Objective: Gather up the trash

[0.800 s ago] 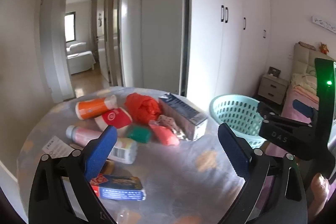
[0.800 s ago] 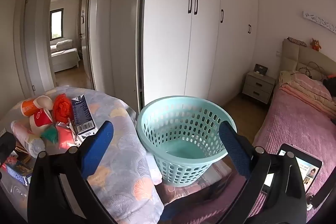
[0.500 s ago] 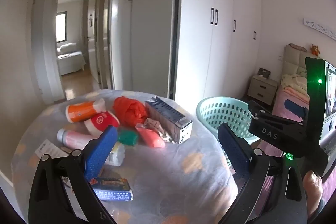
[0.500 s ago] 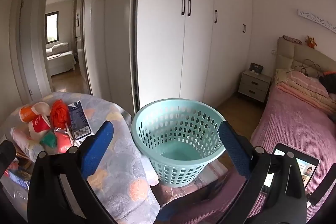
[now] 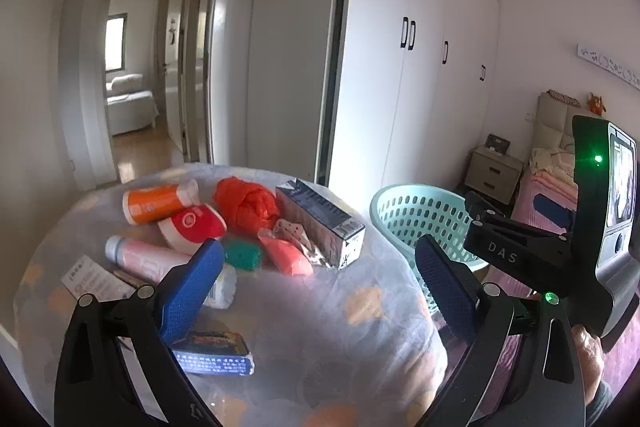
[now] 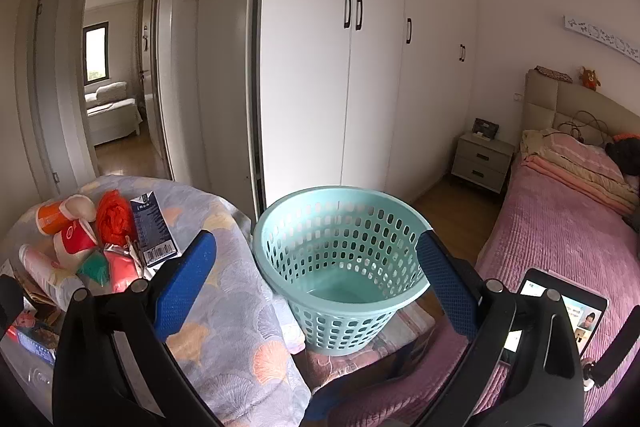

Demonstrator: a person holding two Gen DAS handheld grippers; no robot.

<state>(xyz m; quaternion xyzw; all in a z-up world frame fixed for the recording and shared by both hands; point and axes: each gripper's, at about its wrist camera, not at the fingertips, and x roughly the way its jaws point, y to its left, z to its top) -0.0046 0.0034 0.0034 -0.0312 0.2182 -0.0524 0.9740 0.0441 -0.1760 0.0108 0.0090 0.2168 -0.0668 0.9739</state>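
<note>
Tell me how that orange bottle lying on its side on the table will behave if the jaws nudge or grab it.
The orange bottle is round and lies flat, so a nudge would probably roll it, though the red-and-white cup beside it may block it. Its smooth plastic could slip between the pads. It looks rigid; its weight cannot be judged from here.

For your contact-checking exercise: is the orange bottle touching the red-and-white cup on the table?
Touching. The left wrist view shows the orange bottle lying against the red-and-white cup, with no gap between them.
</note>
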